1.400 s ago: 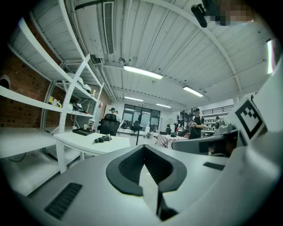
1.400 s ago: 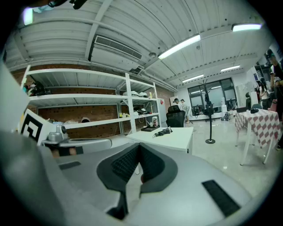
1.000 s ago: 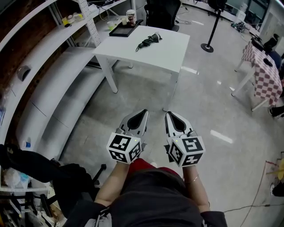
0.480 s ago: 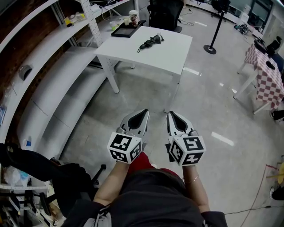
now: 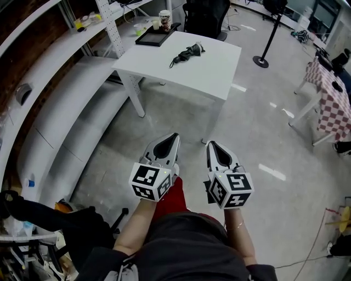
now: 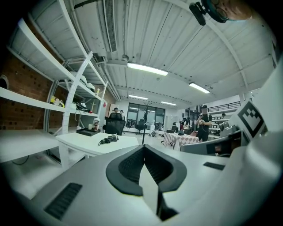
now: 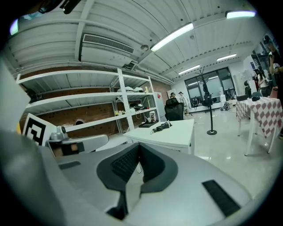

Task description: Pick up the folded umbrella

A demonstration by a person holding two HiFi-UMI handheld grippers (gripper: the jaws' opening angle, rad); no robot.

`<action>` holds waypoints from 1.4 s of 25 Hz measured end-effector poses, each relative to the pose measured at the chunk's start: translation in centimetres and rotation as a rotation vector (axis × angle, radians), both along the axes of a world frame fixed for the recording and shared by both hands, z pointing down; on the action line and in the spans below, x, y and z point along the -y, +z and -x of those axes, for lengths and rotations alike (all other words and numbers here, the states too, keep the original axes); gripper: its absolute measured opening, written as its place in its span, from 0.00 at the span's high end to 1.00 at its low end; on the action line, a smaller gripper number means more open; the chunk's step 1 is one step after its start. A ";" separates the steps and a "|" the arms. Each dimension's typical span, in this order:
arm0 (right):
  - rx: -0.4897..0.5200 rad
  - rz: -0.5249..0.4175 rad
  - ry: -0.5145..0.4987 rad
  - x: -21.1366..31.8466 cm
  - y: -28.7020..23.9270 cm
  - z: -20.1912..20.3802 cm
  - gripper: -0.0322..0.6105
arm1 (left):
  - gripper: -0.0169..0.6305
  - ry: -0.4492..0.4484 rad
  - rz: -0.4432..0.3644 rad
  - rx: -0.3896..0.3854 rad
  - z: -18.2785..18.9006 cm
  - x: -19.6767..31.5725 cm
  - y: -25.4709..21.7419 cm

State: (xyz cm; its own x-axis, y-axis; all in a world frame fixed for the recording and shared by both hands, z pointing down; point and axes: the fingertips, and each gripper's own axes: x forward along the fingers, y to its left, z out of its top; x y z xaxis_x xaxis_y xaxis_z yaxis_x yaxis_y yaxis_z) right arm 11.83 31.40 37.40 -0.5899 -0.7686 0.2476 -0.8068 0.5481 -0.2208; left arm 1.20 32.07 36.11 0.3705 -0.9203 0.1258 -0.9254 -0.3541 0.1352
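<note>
your left gripper (image 5: 174,136) has its jaws pressed together with nothing between them, and your right gripper (image 5: 211,144) is the same, closed and empty. you hold them side by side over the floor, well apart from the white table (image 5: 219,74). the folded umbrella (image 5: 187,53) lies on that table, toward its far side.

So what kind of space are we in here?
Probably an open-plan lab or workshop office: a white table holding the folded umbrella, long wall shelves, and an office chair behind the table.
</note>
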 end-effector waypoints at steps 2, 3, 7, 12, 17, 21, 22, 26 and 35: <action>-0.006 0.007 0.002 2.2 0.3 0.7 0.92 | 0.95 -0.001 0.004 -0.010 0.9 2.4 0.3; -0.007 0.011 0.006 3.4 0.4 1.0 0.92 | 0.95 0.000 0.006 -0.014 1.4 3.6 0.4; -0.010 0.023 0.024 8.7 0.6 2.8 0.92 | 0.95 0.008 0.008 -0.011 3.4 9.0 0.5; -0.012 0.039 0.044 15.1 0.5 5.6 0.92 | 0.95 0.015 0.026 -0.012 6.4 15.6 0.7; -0.006 0.036 0.059 21.0 0.0 7.7 0.92 | 0.95 0.014 0.032 -0.008 9.0 21.6 0.5; -0.007 0.036 0.075 24.9 -0.1 9.4 0.92 | 0.95 0.031 0.040 0.009 10.9 25.6 0.7; -0.009 0.035 0.078 25.7 -0.2 9.8 0.92 | 0.95 0.035 0.041 0.011 11.3 26.5 0.8; -0.016 0.036 0.088 28.6 -0.2 11.0 0.92 | 0.95 0.053 0.048 0.001 12.3 29.5 1.0; -0.031 0.057 0.104 32.6 0.8 12.6 0.92 | 0.88 0.070 0.084 0.001 14.1 33.8 2.3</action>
State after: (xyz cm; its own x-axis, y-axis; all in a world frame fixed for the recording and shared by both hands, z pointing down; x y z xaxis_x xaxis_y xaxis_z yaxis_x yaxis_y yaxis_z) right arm -0.77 -1.20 38.15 -0.4993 -0.8092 0.3095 -0.8654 0.4488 -0.2228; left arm -12.91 -1.78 38.39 0.4334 -0.8782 0.2023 -0.8989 -0.4053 0.1663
